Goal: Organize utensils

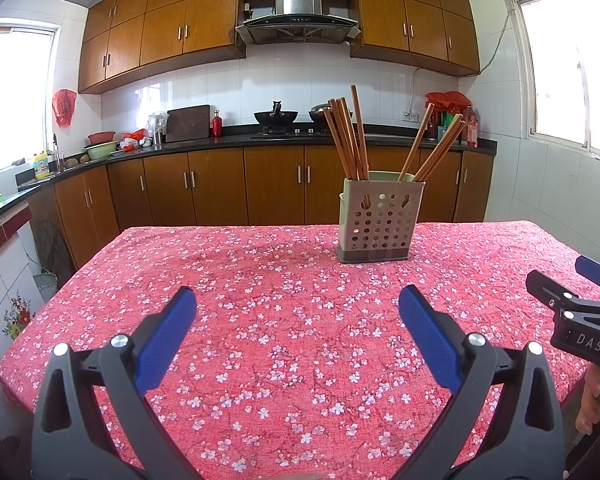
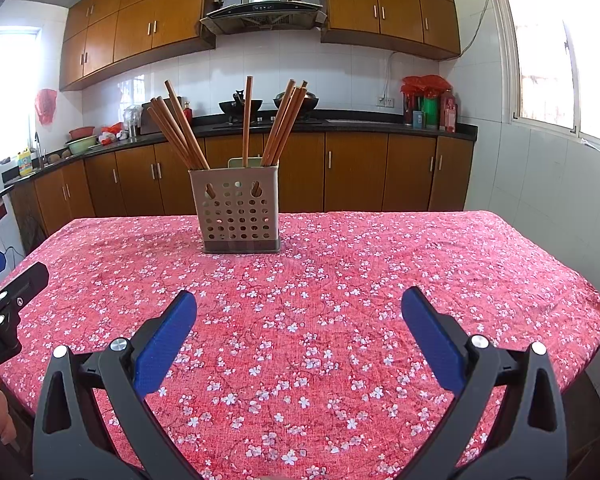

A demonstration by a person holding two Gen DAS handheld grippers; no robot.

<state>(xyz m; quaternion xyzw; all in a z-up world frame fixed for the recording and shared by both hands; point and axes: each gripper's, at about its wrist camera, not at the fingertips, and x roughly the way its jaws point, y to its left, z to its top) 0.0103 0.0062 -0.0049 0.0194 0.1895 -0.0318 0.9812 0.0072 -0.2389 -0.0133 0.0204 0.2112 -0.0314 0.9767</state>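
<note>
The left gripper (image 1: 298,300) with black arms and blue pads is closest to us. Its two fingers are spread wide apart and hold nothing. It hangs over the near part of the table with the red cloth covered in little white flowers (image 1: 260,320). The right gripper (image 2: 299,302) looks the same. Its fingers are also wide apart with nothing between them. It hangs over the same cloth, beside the left one.

Farther back on the table stands the grey plastic holder box with round holes in its side (image 2: 238,212). It stands up straight on the cloth. Many long brown wooden chopsticks (image 2: 180,128) stick up out of it. Some lean left, some lean right, and one stands almost straight.

Behind the table are brown wooden cupboards (image 1: 274,184) and a dark counter. A black wok (image 1: 275,117) sits on the stove there.
</note>
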